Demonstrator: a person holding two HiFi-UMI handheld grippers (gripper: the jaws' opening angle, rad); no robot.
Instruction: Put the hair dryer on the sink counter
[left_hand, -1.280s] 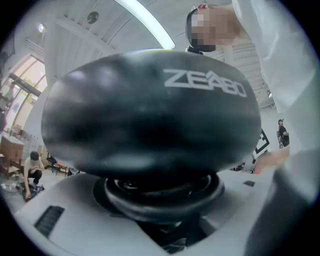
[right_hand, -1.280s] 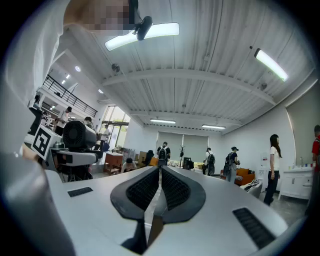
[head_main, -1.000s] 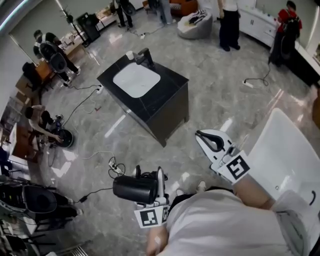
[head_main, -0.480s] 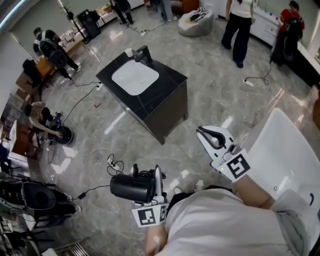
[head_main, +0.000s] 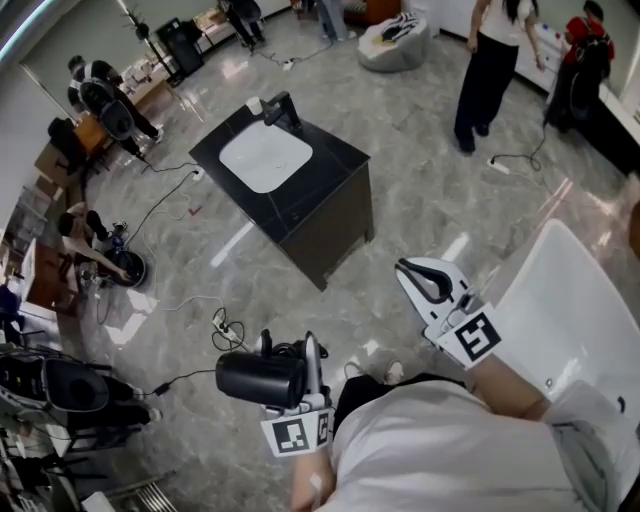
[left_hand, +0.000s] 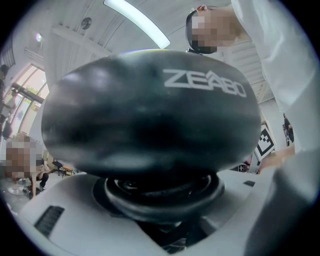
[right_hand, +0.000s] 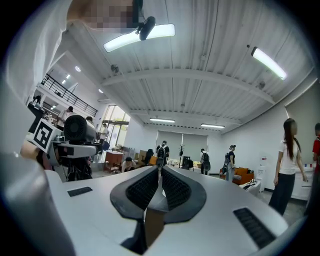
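Currently the hair dryer (head_main: 262, 378) is off the counter, carried low at about 7 o'clock in the head view. The left gripper (head_main: 292, 360) is clamped on it: in the left gripper view the black body fills the frame, with the grey jaws pressed against its lower part on both sides. The right gripper (head_main: 418, 278), at about 4 o'clock, has its jaws pressed together on nothing.

The sink counter (head_main: 318, 200) stands toward 11 o'clock, well apart from the person across open floor. Its white basin (head_main: 265, 156) takes up the far half of the top; a faucet (head_main: 281, 108) and a small cup (head_main: 255, 104) sit at the far edge.

Step in hand, as judged: carrying the dryer to the counter.

Recommendations:
- Hold the clamp firm; the rounded body looks liable to roll between the pads.
- Mind the cables (head_main: 228, 330) on the floor at 9 o'clock of the dryer.
- Aim for the bare black surface near the basin's closer side, clear of the basin, faucet and cup.
- Set the dryer down flat before releasing.
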